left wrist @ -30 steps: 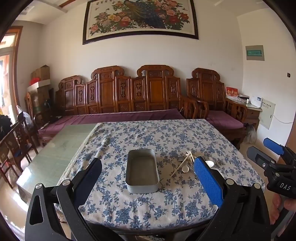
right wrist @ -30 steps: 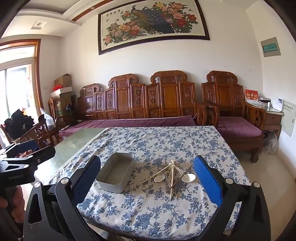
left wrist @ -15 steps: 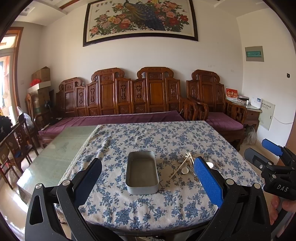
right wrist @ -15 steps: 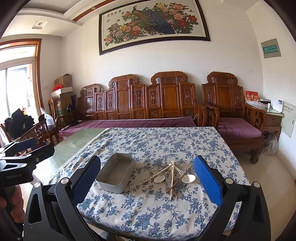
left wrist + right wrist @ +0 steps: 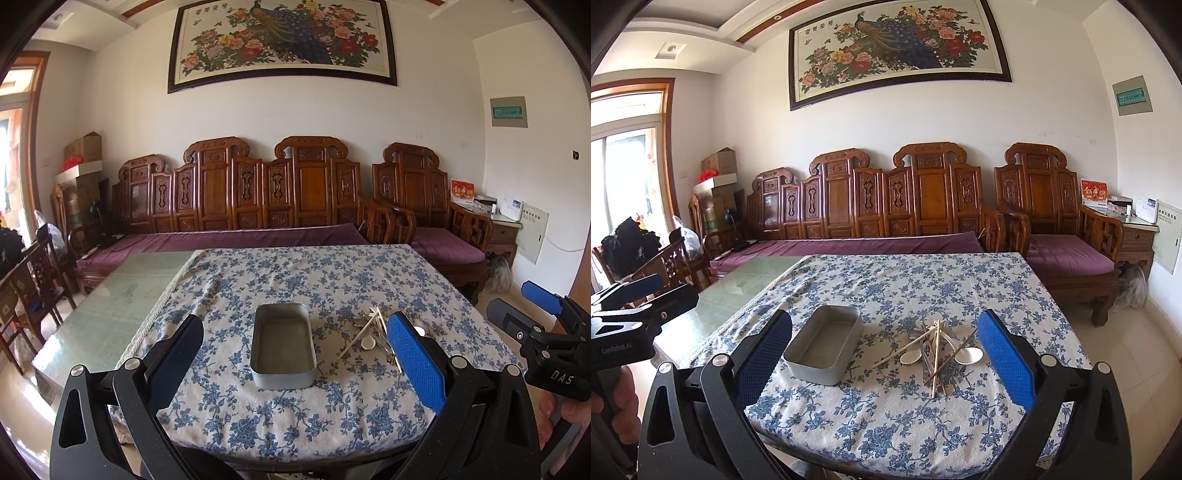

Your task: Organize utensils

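Note:
An empty grey metal tray (image 5: 283, 345) (image 5: 824, 349) sits on the blue-flowered tablecloth (image 5: 295, 280) (image 5: 908, 280) near the front. To its right lies a loose pile of wooden chopsticks and white spoons (image 5: 373, 332) (image 5: 936, 349). My left gripper (image 5: 295, 363) is open and empty, held above the table's near edge in front of the tray. My right gripper (image 5: 886, 363) is open and empty, also short of the near edge, facing the tray and the pile. Each gripper shows at the side of the other's view.
The left part of the table is bare green glass (image 5: 122, 295). A carved wooden sofa with purple cushions (image 5: 258, 206) stands behind the table, a matching armchair (image 5: 436, 221) at the right. Wooden chairs (image 5: 33, 280) stand at the left.
Both views have tilted up slightly and the table sits lower in frame. Both grippers stay open and empty. The tray and the utensil pile have not moved.

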{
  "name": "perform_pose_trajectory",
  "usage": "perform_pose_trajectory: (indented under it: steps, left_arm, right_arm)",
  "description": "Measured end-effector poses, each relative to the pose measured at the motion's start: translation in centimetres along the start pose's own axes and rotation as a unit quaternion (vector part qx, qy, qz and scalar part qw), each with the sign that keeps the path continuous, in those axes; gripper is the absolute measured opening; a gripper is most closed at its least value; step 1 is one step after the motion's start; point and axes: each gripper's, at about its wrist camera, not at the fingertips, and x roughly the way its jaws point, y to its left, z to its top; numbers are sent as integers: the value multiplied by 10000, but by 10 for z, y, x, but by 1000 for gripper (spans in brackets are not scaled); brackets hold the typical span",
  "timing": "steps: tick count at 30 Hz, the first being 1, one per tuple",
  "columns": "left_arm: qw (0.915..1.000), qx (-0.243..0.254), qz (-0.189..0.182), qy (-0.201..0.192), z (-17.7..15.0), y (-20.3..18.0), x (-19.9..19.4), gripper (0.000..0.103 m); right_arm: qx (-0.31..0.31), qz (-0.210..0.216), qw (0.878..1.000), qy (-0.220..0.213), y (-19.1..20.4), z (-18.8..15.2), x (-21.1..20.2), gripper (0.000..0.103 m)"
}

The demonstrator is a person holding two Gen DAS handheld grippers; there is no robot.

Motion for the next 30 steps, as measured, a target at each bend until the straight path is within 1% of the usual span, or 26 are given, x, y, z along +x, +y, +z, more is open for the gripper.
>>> perform_pose_trajectory:
  steps: [6,7,9,30]
  left_arm:
    - [10000,-34,1,6,-2,2,1,97]
    - [10000,-33,1,5,-2,2,1,97]
    - [10000,-33,1,3,-3,2,1,97]
    - [10000,-30,-14,4,-6,2,3,97]
  right_arm:
    - [2,4,10000,-6,0,0,0,101]
    - [-3,19,10000,-7,0,5,-7,101]
    - [4,28,10000,-4,0,5,-7,101]
    - [-6,23,10000,-13,1,5,-7,101]
